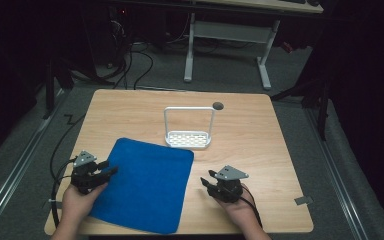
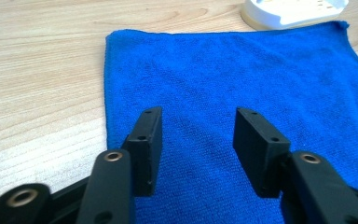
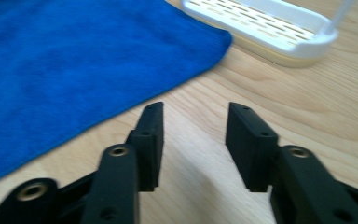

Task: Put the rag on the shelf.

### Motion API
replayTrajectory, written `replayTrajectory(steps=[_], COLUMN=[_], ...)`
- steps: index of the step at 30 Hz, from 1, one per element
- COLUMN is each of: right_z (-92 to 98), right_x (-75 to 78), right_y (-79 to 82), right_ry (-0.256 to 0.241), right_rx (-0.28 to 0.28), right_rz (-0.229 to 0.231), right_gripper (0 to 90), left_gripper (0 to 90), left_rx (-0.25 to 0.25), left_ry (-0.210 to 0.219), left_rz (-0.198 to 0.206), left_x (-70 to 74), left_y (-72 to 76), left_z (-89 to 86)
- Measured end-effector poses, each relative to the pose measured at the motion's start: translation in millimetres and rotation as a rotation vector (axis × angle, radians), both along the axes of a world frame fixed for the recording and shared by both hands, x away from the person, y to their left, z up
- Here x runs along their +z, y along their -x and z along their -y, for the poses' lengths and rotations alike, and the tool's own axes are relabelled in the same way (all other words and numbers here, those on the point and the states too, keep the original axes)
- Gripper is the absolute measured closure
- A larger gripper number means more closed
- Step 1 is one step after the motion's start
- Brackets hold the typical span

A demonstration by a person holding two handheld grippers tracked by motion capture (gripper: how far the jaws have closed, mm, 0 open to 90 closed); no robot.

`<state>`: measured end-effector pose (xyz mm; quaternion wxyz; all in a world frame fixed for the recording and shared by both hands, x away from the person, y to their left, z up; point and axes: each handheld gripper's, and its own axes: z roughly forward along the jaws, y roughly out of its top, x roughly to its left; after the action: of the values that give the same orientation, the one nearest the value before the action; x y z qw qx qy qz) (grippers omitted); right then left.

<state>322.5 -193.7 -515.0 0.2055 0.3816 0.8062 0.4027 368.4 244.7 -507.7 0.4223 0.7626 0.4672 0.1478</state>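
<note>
In the high view, a flat blue microfibre cloth (image 1: 145, 184) is seen spread out on the near left part of a light wooden table (image 1: 260, 130), with no fold or lift yet made, so the work on it is judged to be barely begun. The left gripper (image 1: 111, 171) is held at the cloth's left edge, its jaws parted over the fabric. The right gripper (image 1: 206, 181) is held just beside the cloth's right edge, over bare wood. A white slotted plastic rack with a wire hoop handle (image 1: 188, 138) stands beyond the cloth's far corner.

In the left gripper view, the jaws are seen spread apart with nothing between them, and the cloth lies directly beneath and ahead, its left edge close by.

In the right gripper view, the jaws are likewise parted and empty above the wood; the cloth's edge runs to their left, and the rack stands ahead.
</note>
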Motion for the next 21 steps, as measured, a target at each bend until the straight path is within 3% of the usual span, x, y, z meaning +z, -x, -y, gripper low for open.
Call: replayTrajectory(steps=[1, 3, 4, 5, 10, 15, 21], right_z=[-6.2, -9.6, -17.4, -17.4, -44.8, -60.4, -73.8], right_x=[1.8, 2.9, 4.5, 4.5, 3.9, 0.0, -9.0], right_y=[1.4, 1.8, 1.5, 1.5, -0.2, -3.8, -12.6], right_ry=[-0.004, -0.006, -0.018, -0.018, 0.004, 0.024, 0.055], right_rx=[0.015, 0.027, 0.059, 0.059, 0.157, 0.208, 0.245], right_rz=[0.008, 0.014, 0.006, 0.006, 0.016, 0.001, -0.064], right_gripper=[67.0, 69.4, 76.3, 76.3, 90.0, 90.0, 90.0], left_gripper=[59.6, 65.2, 70.4, 70.4, 87.9, 89.0, 89.0], left_rx=[-0.004, -0.014, -0.024, -0.029, -0.056, -0.057, -0.042], left_ry=[-0.007, -0.017, -0.02, -0.029, -0.119, -0.151, -0.14], left_rz=[-0.004, -0.012, -0.025, -0.039, -0.087, -0.107, -0.098], left_x=[-0.2, -0.8, -1.4, -2.3, -9.7, -14.4, -17.7], left_y=[0.5, 2.7, 4.0, 5.3, 14.9, 19.3, 23.2], left_z=[-0.5, -1.7, -2.8, -3.5, -3.4, -2.8, -3.3])
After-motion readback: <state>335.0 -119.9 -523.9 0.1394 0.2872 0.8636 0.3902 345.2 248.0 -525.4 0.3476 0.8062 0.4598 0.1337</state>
